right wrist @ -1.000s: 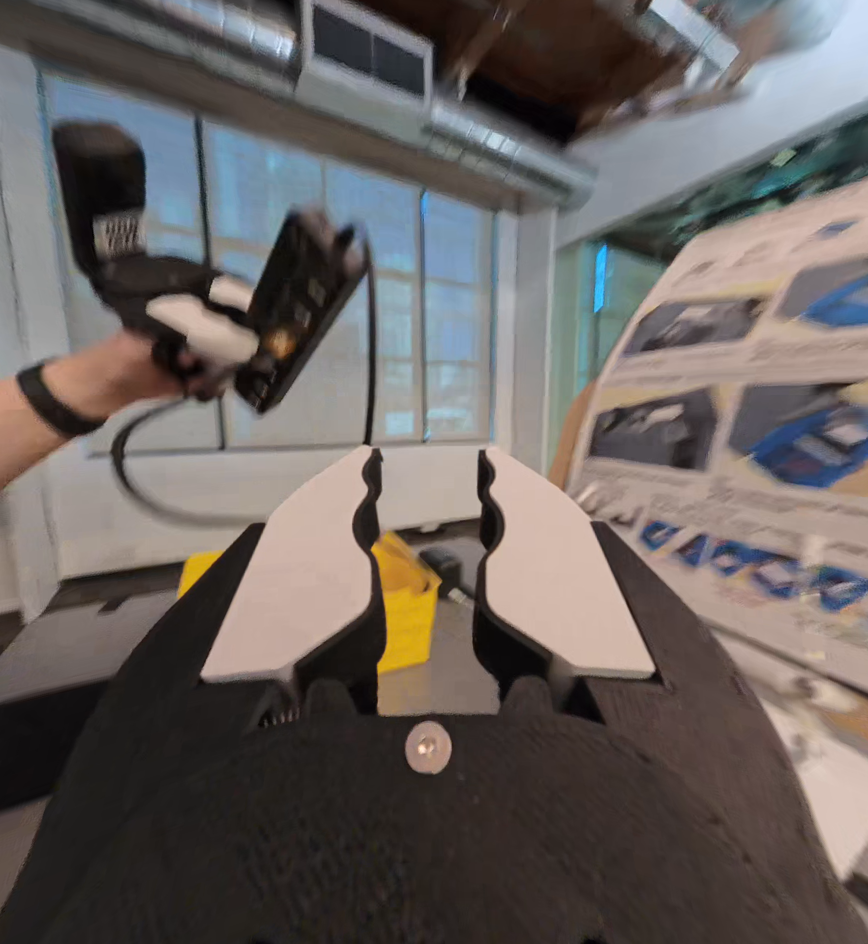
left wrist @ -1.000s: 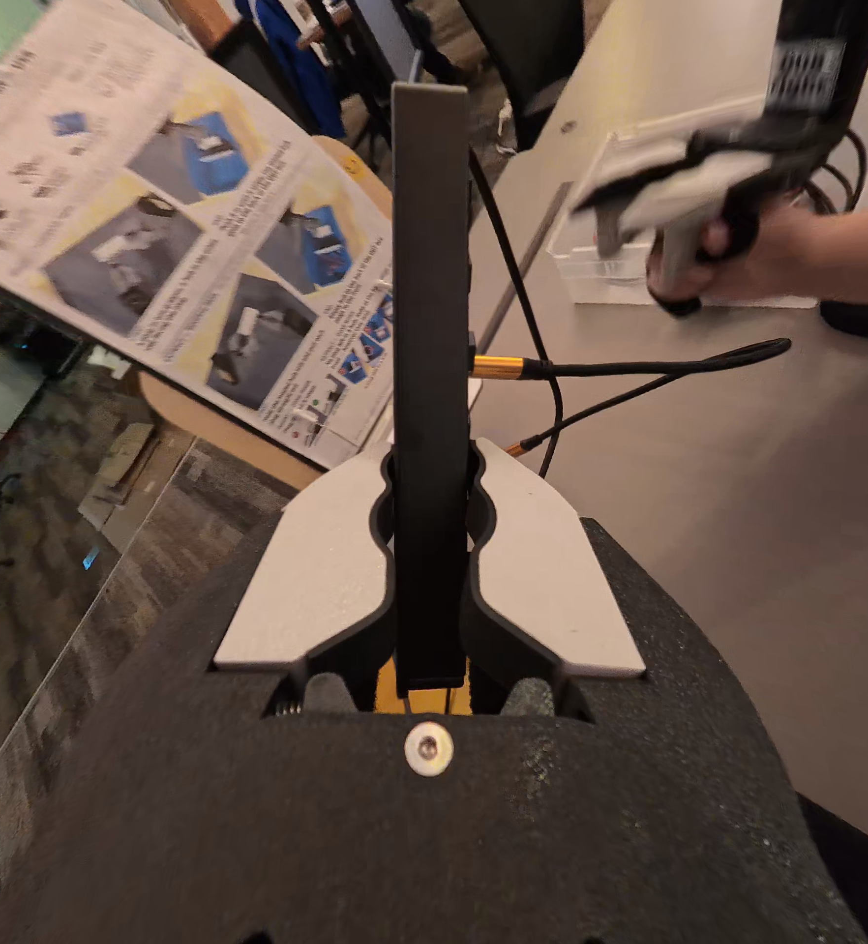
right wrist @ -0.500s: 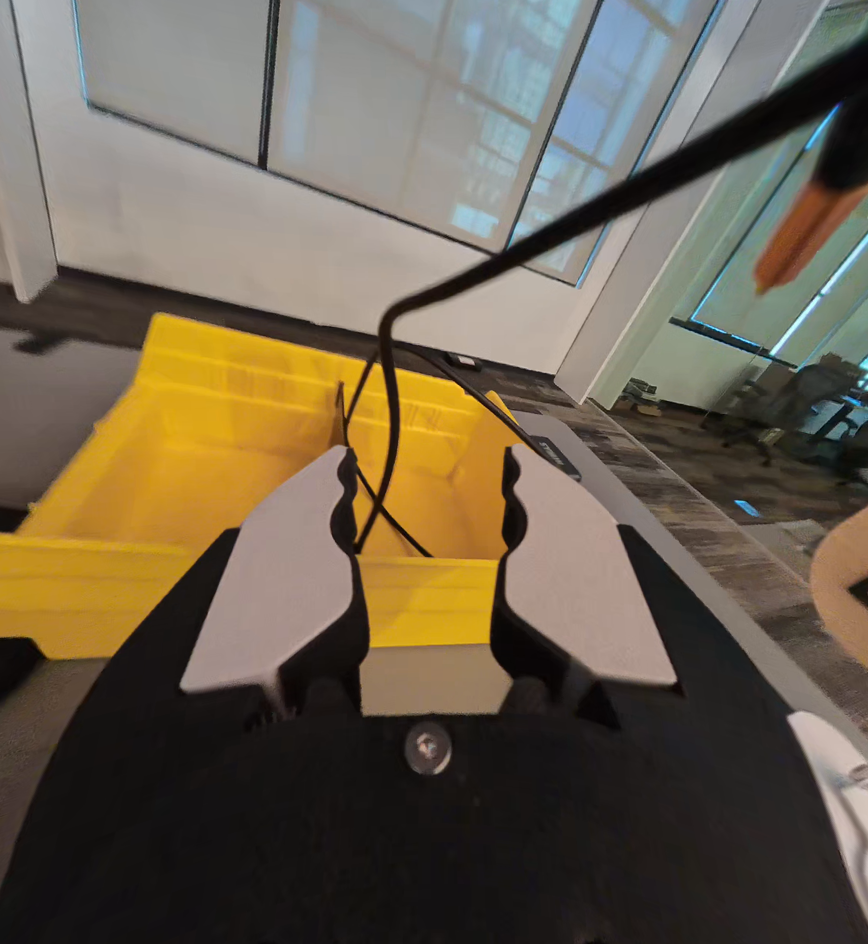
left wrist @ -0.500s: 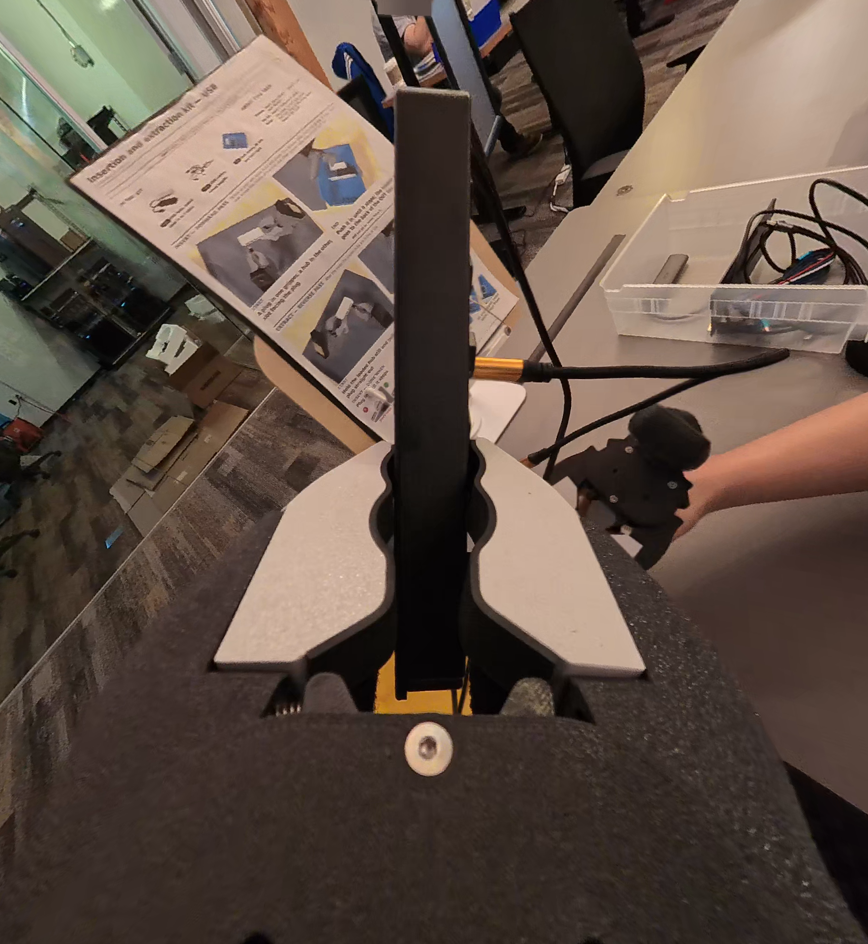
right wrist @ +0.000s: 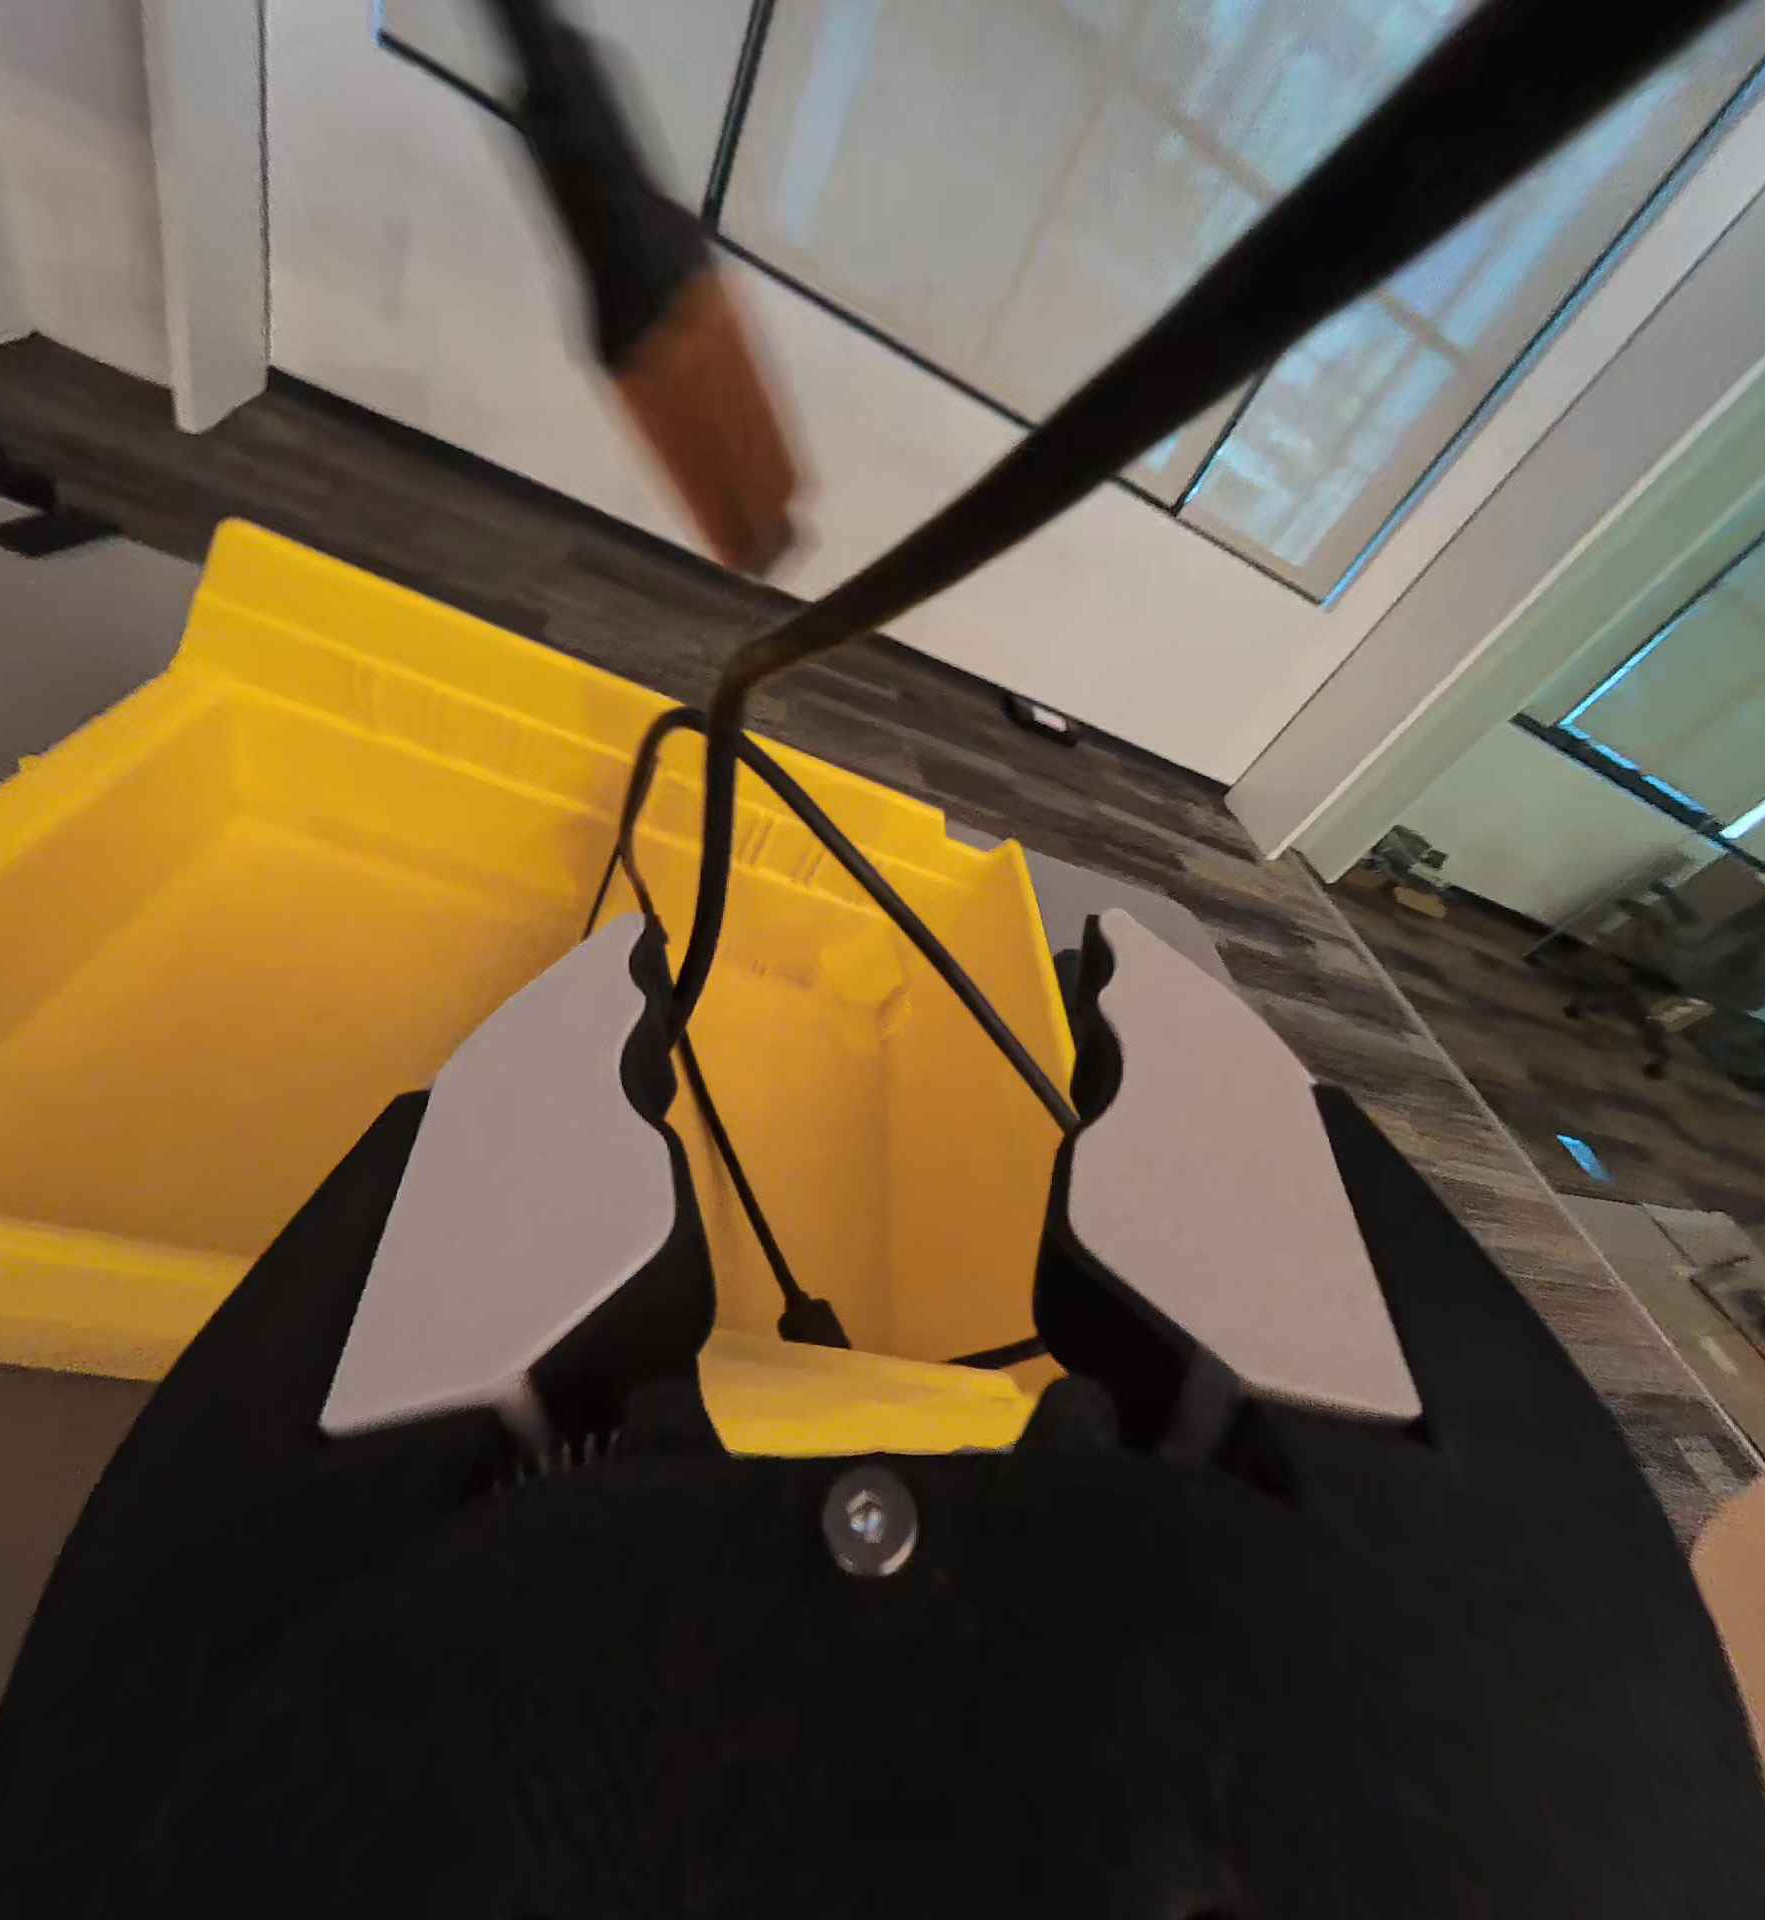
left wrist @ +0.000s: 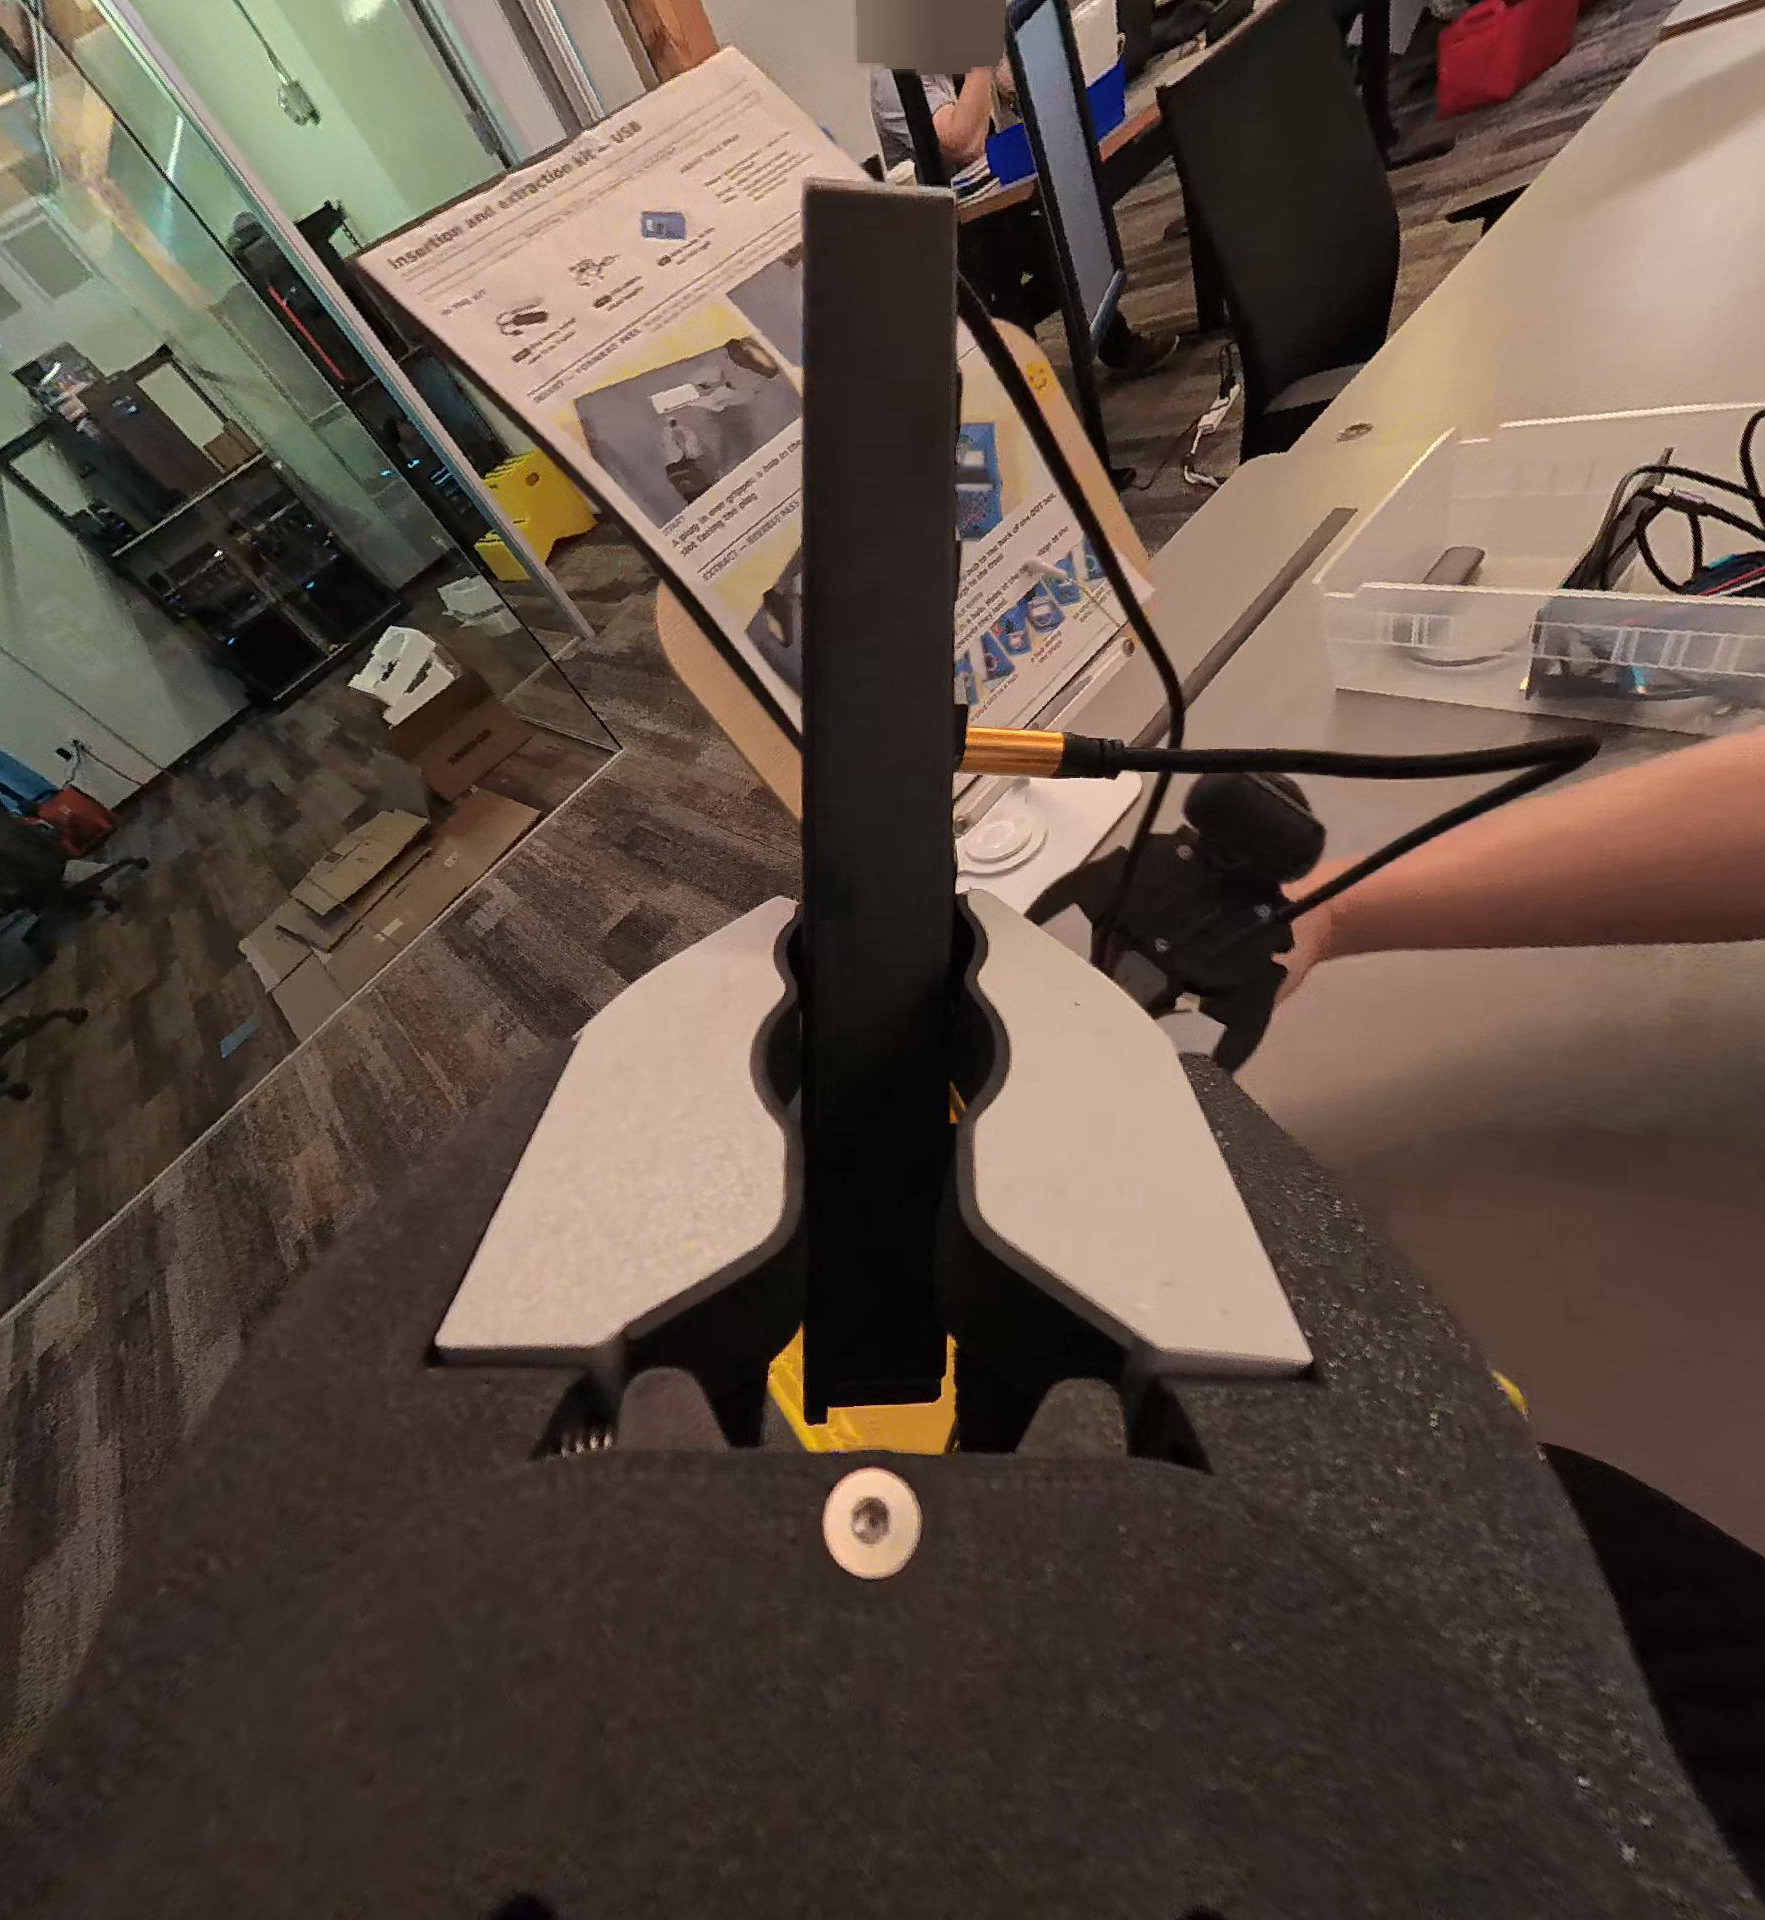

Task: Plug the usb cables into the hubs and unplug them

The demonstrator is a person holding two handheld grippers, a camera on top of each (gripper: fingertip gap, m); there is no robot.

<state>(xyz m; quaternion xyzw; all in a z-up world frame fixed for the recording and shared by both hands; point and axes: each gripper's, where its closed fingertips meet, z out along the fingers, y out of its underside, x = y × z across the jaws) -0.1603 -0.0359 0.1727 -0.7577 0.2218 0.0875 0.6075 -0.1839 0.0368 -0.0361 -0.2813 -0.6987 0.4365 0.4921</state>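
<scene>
While left tongs (left wrist: 878, 997) clamp hub (left wrist: 878, 582), cable (right wrist: 712, 894) crosses parted right tongs (right wrist: 873, 1029).

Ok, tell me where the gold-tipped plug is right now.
In the left wrist view the gold-tipped plug sits plugged into the right side of the black hub clamped upright in the left gripper, its black cable trailing right.

You're working in an open-plan office: glass partition walls (left wrist: 234, 436) on the left, patterned carpet tiles (left wrist: 265, 1039), a black office chair (left wrist: 1283, 208) and a monitor (left wrist: 1065, 177) at far desks, a long pale counter (left wrist: 1480, 1195) on the right, and an instruction poster (left wrist: 649, 343) propped beside it.
</scene>
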